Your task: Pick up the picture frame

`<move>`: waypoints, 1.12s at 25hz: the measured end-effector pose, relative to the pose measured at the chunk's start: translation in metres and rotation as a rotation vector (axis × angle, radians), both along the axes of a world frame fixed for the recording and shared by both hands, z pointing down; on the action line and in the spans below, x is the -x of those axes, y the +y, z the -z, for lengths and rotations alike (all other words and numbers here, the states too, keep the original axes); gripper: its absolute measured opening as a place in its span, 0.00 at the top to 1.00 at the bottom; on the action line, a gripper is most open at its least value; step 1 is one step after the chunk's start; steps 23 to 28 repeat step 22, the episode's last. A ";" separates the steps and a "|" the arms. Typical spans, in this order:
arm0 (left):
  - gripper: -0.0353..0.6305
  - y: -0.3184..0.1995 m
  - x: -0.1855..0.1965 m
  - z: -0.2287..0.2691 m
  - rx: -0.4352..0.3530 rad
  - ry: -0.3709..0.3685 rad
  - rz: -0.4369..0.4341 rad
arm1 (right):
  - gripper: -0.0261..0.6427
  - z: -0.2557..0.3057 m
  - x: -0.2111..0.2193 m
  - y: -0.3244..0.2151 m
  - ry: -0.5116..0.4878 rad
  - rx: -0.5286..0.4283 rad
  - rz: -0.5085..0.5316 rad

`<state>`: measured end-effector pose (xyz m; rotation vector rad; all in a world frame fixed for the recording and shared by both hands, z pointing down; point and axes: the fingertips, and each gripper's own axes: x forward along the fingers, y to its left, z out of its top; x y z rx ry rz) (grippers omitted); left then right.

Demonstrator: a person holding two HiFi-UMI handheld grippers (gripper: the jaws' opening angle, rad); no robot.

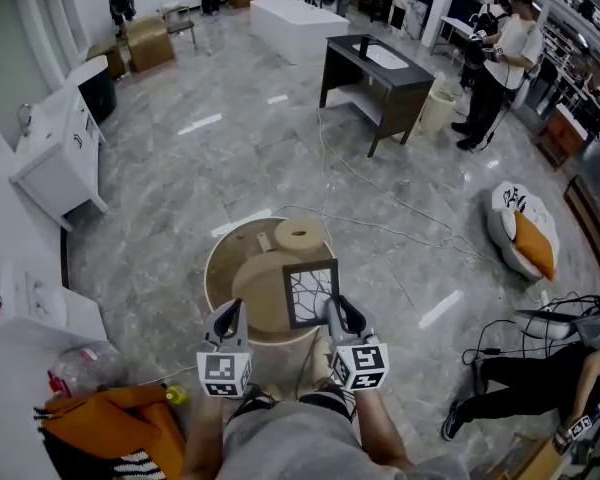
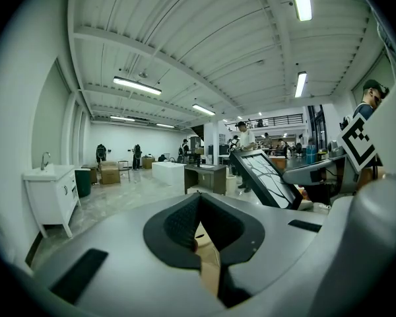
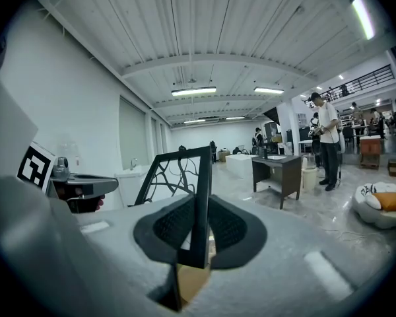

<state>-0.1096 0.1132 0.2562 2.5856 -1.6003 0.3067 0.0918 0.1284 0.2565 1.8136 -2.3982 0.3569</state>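
Holding steady seems the smart play: the right gripper (image 1: 338,310) pinches just one thin edge of the picture frame (image 1: 311,292), so it could easily swing. The frame sits lower centre, upright over the round wooden table (image 1: 216,268). The left gripper (image 1: 229,314) is closed on nothing, with glossy grey floor (image 1: 230,158) all around the big open workshop.

The left gripper (image 1: 229,313) has its fingers closed, empty; the right gripper (image 1: 336,310) clamps the picture frame (image 1: 311,290).
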 end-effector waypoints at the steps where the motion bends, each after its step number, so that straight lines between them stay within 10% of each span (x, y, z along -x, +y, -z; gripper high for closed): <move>1: 0.92 0.000 0.000 0.000 -0.001 0.001 0.001 | 0.87 0.001 0.000 0.000 0.000 -0.002 0.001; 28: 0.92 -0.006 0.007 -0.004 0.018 0.008 0.021 | 0.87 0.008 0.007 -0.014 0.000 -0.008 0.018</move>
